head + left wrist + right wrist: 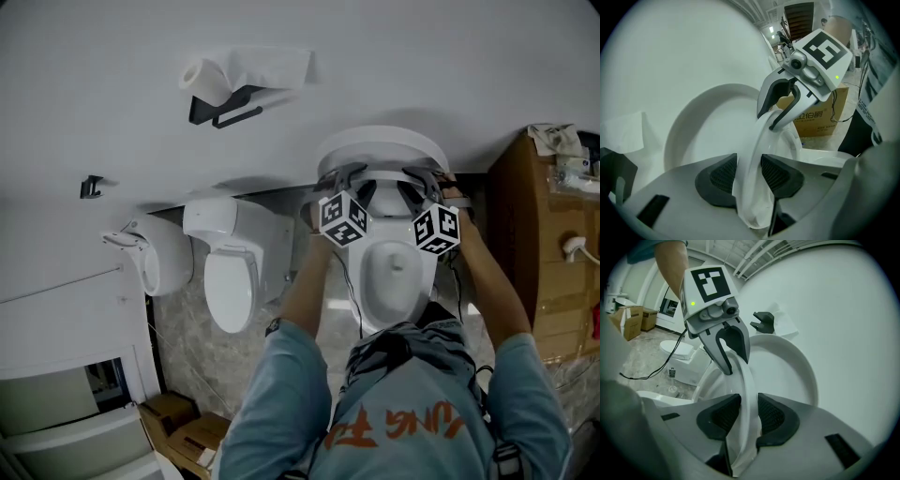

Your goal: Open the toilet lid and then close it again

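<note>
Left gripper view looks along my left claw [749, 165], and my worry starts right there. The thin white rim [759, 136] is slick. If my pads [722, 176] let go too soon, it could fall hard onto the bowl [375, 291] and bang or crack. It could also twist if one claw pulls more than the other. My left claw is only a little way open, with one black pad pressed on each side of that rim. My right claw [749, 404] is the same, nipped on the rim farther along to the right. The rim stands almost upright between the two claws. Just behind it a big white oval stands up against the far wall [422, 66]. I think that oval is the toilet lid [708, 126], already open. Then the rim I hold may be the seat ring, but I cannot be sure. Far off to the left a second toilet [230, 277] stands on the floor.
</note>
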`<action>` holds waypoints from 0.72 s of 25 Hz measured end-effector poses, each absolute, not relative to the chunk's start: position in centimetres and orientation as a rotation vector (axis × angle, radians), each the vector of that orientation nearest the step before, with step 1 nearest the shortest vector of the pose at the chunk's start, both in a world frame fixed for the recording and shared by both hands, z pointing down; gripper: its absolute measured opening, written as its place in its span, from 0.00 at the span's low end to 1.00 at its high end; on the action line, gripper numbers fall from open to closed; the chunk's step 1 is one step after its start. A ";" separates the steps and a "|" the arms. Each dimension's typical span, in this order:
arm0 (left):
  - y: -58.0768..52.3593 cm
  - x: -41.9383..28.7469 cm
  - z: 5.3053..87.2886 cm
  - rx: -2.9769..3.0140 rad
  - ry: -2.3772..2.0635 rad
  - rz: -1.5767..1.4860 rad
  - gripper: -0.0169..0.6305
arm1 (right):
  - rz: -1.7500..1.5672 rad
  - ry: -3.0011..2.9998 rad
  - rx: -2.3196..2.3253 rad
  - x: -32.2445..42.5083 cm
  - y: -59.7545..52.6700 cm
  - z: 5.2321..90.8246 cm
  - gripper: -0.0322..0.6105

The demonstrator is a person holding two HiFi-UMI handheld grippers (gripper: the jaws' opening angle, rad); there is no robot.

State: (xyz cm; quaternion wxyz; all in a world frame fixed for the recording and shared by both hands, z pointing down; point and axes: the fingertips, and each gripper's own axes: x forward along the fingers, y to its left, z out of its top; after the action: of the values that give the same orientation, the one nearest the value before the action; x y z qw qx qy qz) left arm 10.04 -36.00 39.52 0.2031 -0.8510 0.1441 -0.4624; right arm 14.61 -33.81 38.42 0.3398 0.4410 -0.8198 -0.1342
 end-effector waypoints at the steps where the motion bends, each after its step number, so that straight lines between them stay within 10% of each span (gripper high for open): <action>1: -36.0 10.1 39.5 -2.381 0.399 -1.273 0.28 | -0.347 -2.146 1.150 14.7 -33.9 38.4 0.26; 18: -33.7 9.0 39.1 -2.429 0.442 -1.285 0.28 | -0.214 -2.224 1.020 13.5 -31.5 38.3 0.22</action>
State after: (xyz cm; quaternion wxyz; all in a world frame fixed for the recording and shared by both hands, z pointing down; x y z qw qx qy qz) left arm 9.00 -33.73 39.07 0.1783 -0.8587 0.1562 -0.4544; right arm 13.46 -31.47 38.29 0.3361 0.3912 -0.8528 -0.0819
